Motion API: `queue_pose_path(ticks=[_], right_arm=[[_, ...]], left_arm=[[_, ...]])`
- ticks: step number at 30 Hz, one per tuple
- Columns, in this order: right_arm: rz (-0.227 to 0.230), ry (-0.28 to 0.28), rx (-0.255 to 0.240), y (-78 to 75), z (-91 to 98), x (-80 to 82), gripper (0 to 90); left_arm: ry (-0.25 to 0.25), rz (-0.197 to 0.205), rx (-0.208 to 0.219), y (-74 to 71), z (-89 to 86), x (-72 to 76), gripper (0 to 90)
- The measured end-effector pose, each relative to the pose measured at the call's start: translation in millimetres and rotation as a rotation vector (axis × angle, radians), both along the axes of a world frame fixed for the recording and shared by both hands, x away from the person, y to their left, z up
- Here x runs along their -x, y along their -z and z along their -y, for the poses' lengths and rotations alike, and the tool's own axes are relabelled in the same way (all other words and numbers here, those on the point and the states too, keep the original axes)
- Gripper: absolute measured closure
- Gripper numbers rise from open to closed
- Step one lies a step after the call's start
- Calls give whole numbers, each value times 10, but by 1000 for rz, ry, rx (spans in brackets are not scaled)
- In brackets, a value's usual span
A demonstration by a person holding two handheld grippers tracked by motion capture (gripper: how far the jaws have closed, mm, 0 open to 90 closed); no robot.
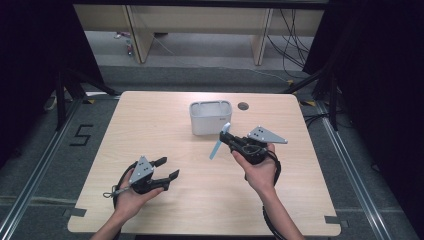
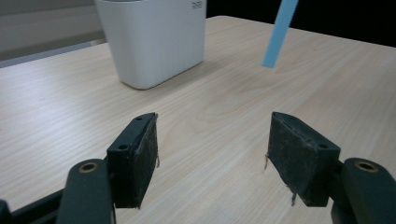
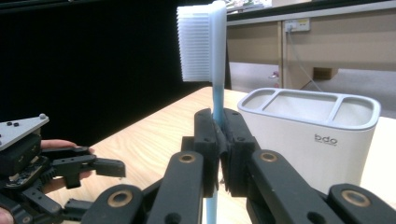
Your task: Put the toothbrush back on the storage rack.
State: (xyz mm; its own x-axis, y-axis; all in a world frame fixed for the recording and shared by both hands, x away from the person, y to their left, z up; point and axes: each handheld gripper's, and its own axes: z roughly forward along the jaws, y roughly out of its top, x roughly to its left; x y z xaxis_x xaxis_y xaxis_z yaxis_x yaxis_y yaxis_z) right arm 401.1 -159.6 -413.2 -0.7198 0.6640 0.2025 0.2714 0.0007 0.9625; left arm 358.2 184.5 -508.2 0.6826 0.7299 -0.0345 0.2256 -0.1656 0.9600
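1. Toothbrush [image 3: 214, 70] is pinched by its light-blue handle between the pressed-together jaws of the right hand-held gripper [image 3: 219, 140]; the white bristle head is held uppermost and the handle end is left hanging below, clear of the counter [image 1: 150, 120]. Such a grip low on the neck seems chosen so that the handle end can be lowered into a slot first.
2. In the high view the same toothbrush [image 1: 220, 142] is seen slanting down and leftward from the right hand-held gripper [image 1: 231, 139], raised above the wood.
3. The left hand-held gripper [image 1: 167, 167] is held near the counter's front left, its jaws spread wide with nothing between them; bare wood is seen between its pads [image 2: 140, 158]. It appears to be kept aside, out of the other hand's path.
4. Farther back, a white holder [image 1: 210, 117] with three open compartments is stood upright near the counter's middle, just beyond the brush. Its open top is judged to be the likely destination.
5. Beyond the holder, a small dark grommet [image 1: 243, 106] is set in the counter.
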Motion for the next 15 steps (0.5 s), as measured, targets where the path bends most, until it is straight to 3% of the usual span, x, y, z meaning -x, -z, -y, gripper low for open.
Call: queue_pose_path(ticks=[6,15], right_arm=[[27,30,11,-60,36,-2,862],[70,112,38,-152,83,-54,862]], left_arm=[[-45,-12,1,56,-104,14,331],[-60,-8,-6,125,-109,9,332]])
